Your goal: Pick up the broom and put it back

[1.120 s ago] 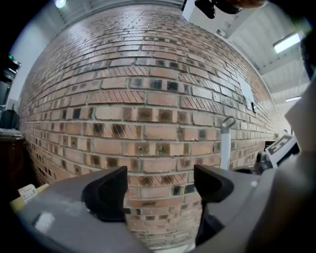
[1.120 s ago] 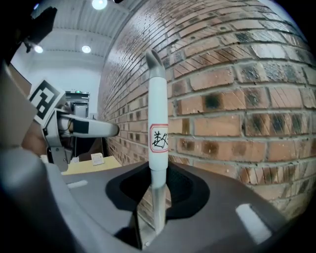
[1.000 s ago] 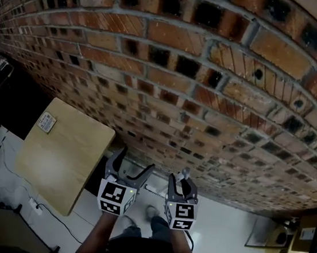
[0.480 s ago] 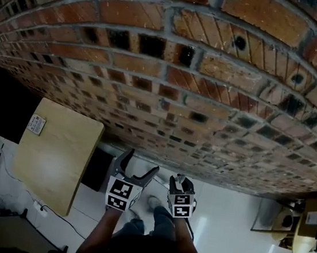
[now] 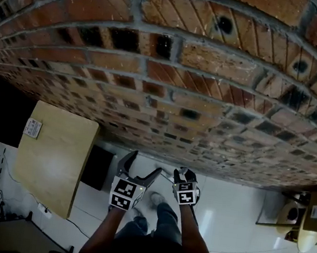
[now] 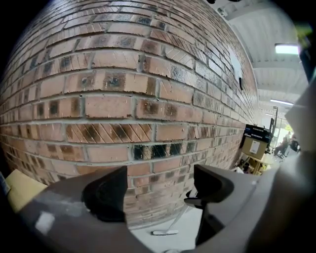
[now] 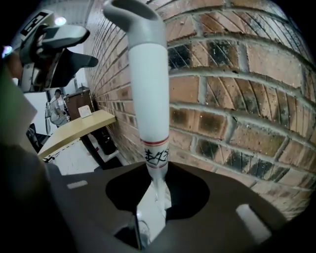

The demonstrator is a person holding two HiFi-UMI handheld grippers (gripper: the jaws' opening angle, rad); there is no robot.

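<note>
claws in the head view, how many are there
2. The left claw sits low centre, jaws apart and empty; the right claw is just to its right, shut on the white broom handle. Both face the brick wall. None looks hidden.

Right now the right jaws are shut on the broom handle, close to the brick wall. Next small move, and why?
Probably tip the handle over to lean on the brick wall before opening. The right gripper is clamped on it, the broom's head sits near the wall's foot, and the left gripper is open and empty, so nothing else would steady it.
</note>
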